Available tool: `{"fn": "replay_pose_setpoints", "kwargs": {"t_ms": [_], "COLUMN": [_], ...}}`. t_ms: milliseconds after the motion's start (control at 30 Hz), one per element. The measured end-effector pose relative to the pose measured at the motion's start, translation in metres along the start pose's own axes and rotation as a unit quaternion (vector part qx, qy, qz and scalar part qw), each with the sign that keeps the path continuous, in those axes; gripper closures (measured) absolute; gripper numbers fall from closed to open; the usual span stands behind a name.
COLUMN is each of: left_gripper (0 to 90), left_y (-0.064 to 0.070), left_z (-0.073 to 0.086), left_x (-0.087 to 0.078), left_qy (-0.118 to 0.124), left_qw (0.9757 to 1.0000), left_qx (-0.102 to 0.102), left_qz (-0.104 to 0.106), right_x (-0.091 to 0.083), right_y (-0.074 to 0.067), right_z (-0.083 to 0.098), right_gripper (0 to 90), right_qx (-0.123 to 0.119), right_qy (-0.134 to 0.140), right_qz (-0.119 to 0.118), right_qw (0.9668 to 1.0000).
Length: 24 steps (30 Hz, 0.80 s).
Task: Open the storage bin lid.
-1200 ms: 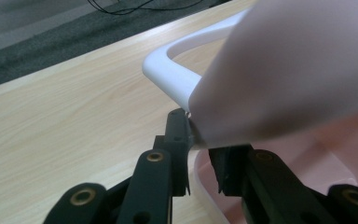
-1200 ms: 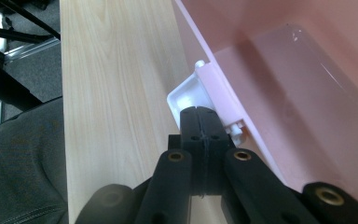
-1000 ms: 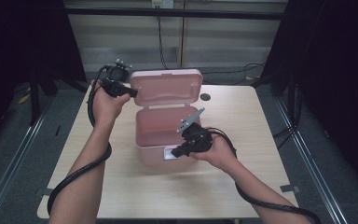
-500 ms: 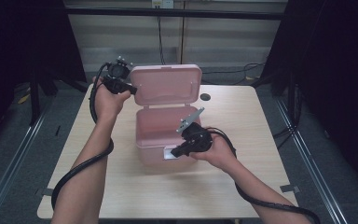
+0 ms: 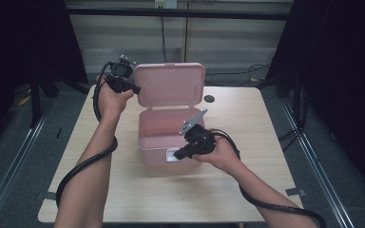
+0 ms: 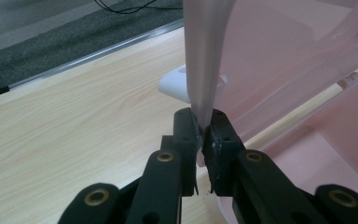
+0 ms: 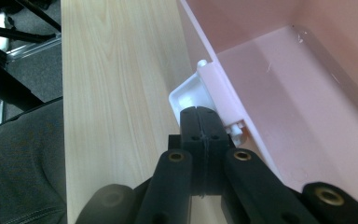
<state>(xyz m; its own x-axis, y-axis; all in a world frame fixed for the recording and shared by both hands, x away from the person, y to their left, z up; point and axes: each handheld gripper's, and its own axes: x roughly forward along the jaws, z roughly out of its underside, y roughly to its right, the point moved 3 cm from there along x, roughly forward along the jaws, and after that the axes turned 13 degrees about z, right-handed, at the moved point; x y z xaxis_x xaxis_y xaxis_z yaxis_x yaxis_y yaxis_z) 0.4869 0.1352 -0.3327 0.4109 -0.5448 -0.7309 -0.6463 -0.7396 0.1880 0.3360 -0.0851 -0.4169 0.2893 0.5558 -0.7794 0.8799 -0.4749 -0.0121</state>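
1. Forearms: I see both come in over the near edge of the bench point(image 5: 123, 190), each trailing a black cable.
2. Right gripper point(image 5: 178, 154): I hold it at the near wall of the box, about midway between the bench's near and far edges, with a grey three-cornered plate on top. In the right gripper view the two black jaws are pressed flat together with nothing between them, their tips point(image 7: 200, 114) just at the white latch point(image 7: 189, 95).
3. White latch: a small white tab on the outside of the box's near wall, over bare wood; in the high view it is the pale patch point(image 5: 172, 155) beside the right gripper's tips.
4. Pink box point(image 5: 164, 133): a pale pink plastic tub standing near the centre of the bench, open, its inside bare as far as I can see.
5. Lid point(image 5: 171, 83): same pink, hinged at the box's far side and standing raised, leaning toward the far edge.
6. Left gripper point(image 5: 135, 89): I hold it raised toward the far left corner of the bench. Its jaws pinch the lid's left edge; in the left gripper view the thin rim point(image 6: 205, 70) runs straight down between the two tips point(image 6: 200, 126), which press on it from both sides.
7. Dark round spot point(image 5: 209, 99): lying on the bench right of the lid, toward the far edge; I cannot tell what it is.
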Motion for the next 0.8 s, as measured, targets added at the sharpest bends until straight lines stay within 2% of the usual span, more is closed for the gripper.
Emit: {"fn": "replay_pose_setpoints", "kwargs": {"t_ms": [367, 667, 800], "left_gripper": [84.1, 84.2, 84.2], "left_y": [-0.006, -0.008, -0.010], "left_z": [-0.004, -0.009, -0.010], "left_x": [0.005, 0.009, 0.012], "left_qy": [0.000, -0.003, 0.001], "left_qw": [0.9999, 0.9999, 0.9997], "left_qx": [-0.013, -0.016, -0.023], "left_qz": [0.007, 0.002, 0.002], "right_x": [0.000, 0.002, 0.002], "right_y": [0.000, 0.001, 0.001], "right_z": [-0.001, -0.002, -0.002], "right_gripper": [90.0, 90.0, 90.0], "right_qx": [0.001, -0.001, -0.003], "right_qy": [0.000, 0.002, 0.002], "right_qz": [0.001, 0.003, 0.004], "right_qw": [1.0000, 1.0000, 1.0000]}}
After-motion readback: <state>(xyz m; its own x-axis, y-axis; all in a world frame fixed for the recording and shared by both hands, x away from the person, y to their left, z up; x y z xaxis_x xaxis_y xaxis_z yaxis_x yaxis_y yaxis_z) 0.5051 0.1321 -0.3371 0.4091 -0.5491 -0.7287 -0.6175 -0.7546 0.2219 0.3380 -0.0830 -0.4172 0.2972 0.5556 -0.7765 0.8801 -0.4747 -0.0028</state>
